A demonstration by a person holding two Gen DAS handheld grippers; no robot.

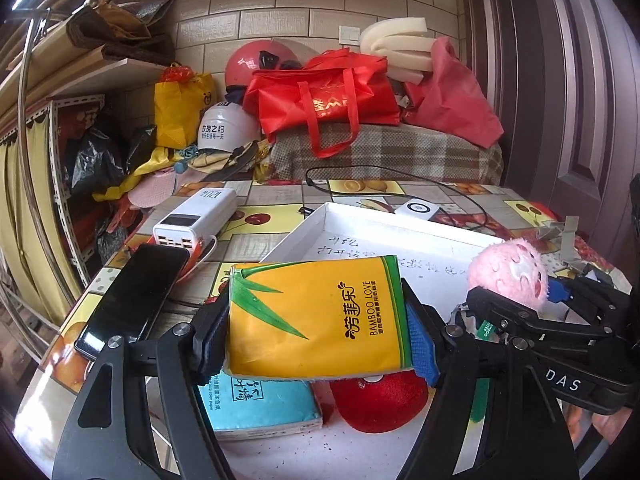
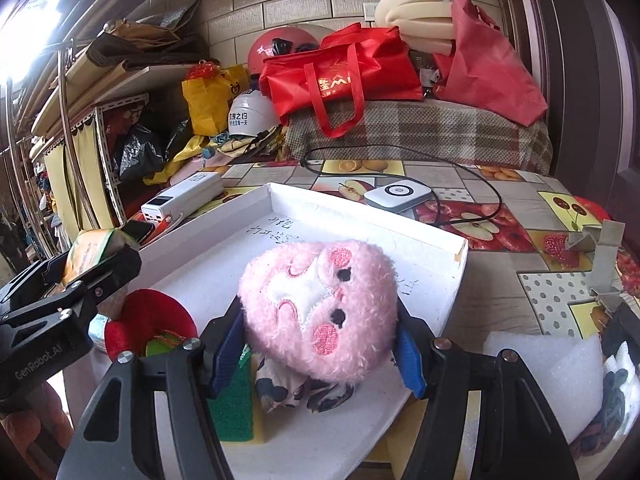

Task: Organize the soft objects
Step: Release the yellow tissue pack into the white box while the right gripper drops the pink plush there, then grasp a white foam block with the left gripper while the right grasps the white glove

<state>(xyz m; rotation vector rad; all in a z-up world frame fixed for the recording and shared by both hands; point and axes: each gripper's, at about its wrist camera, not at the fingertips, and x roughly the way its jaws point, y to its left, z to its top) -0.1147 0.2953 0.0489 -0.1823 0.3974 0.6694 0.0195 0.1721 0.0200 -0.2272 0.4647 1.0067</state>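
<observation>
— Fruit-print cloth covers the surface (image 2: 500, 216), with a shallow white tray (image 2: 440, 240) in the middle of it. Where are your two loads?

— Both up off it. My left jaws (image 1: 316, 320) are clamped on the yellow tissue pack (image 1: 316, 316), pinched across its long axis, which runs side to side. My right jaws (image 2: 320, 344) squeeze the pink plush (image 2: 320, 312) from both sides.

— And the tray lies which way?

— Straight ahead and below both. The plush hangs over the tray's near half; the pack sits over its near left corner. I judge the right hand nearer to a drop.

— Anything in the way?

— Under me: a red plush (image 2: 148, 320), a blue pack (image 1: 260, 404), a green sponge (image 2: 236, 404) and a patterned cloth (image 2: 292, 392) at the near edge. The far half of the tray looks bare. A phone (image 1: 132, 296) and power bank (image 1: 196, 220) lie left of the tray, a white device (image 2: 398, 196) with its cable behind.
</observation>
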